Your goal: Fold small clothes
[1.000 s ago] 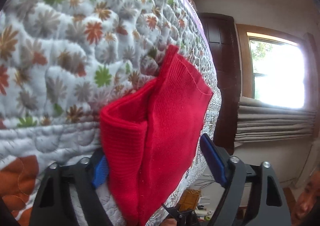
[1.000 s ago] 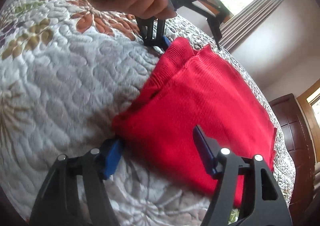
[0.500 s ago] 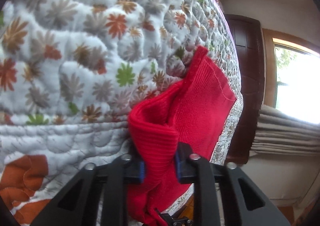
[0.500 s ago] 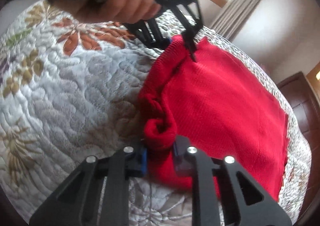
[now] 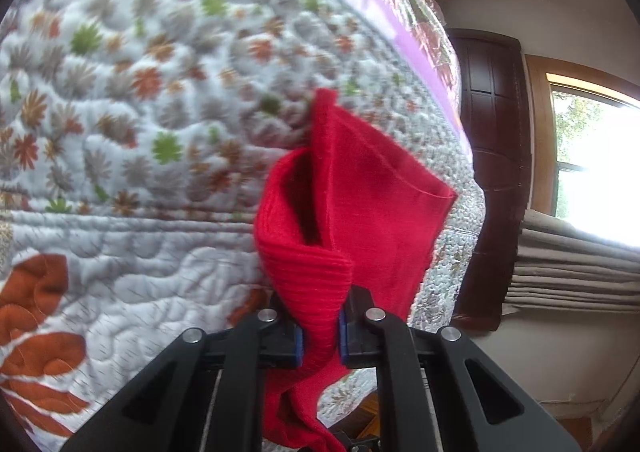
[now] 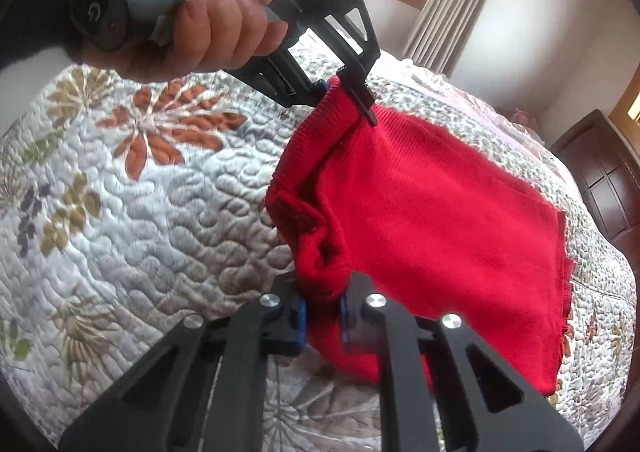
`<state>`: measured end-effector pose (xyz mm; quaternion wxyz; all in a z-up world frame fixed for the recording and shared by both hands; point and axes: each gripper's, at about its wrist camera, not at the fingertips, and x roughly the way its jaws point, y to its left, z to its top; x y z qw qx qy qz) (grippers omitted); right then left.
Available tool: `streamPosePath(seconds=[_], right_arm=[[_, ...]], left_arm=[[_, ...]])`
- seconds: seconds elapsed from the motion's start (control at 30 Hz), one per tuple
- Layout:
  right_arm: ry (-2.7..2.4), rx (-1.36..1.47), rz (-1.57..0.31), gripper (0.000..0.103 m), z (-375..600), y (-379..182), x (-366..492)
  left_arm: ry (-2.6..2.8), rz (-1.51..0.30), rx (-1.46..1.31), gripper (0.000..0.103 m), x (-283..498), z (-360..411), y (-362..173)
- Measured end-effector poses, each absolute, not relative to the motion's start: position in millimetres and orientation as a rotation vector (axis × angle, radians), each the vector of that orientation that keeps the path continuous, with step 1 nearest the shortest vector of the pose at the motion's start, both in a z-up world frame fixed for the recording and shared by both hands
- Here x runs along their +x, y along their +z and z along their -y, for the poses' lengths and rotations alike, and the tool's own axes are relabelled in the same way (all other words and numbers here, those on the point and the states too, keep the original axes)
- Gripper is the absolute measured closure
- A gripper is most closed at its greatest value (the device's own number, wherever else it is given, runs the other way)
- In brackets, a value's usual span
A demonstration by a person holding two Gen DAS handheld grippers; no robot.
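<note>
Left tongs (image 5: 320, 332) were clamped on one ribbed corner of the red knit (image 5: 360, 192); right tongs (image 6: 322, 310) were clamped on the neighbouring corner of the same edge. Knit (image 6: 420, 212) lay mostly on the quilt (image 6: 160, 192), gripped edge raised and bunched between the two grips. Judgement: draw the tongs apart to tension that edge, lift evenly, carry it over to the far hem (image 6: 562, 292), align corners before letting go.
</note>
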<state>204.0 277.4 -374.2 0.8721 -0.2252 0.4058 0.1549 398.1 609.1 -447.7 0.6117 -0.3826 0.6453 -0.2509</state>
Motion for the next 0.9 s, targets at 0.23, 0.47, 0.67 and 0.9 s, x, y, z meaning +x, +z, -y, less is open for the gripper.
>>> streamPosePath(seconds=[0.23, 0.47, 0.67, 0.9], right_arm=[[0.305, -0.427, -0.827, 0.093, -260.0, -343.9, 210.6], [0.283, -0.377, -0.814, 0.094, -239.6, -315.3, 213.2], [0.268, -0.297, -0.823, 0.094, -212.0, -287.7, 216.0], [0.233, -0.212, -0.832, 0.094, -172.8, -265.2, 221.1]], left_arm=[[-0.575, -1.478, -0.858, 0.092, 396.9, -590.8, -413.5], [-0.561, -1.464, -0.85, 0.092, 397.4, -571.6, -377.3], [-0.538, -1.459, -0.837, 0.092, 401.2, -550.1, -345.1], [-0.533, -1.454, -0.803, 0.093, 405.3, -510.6, -314.1]])
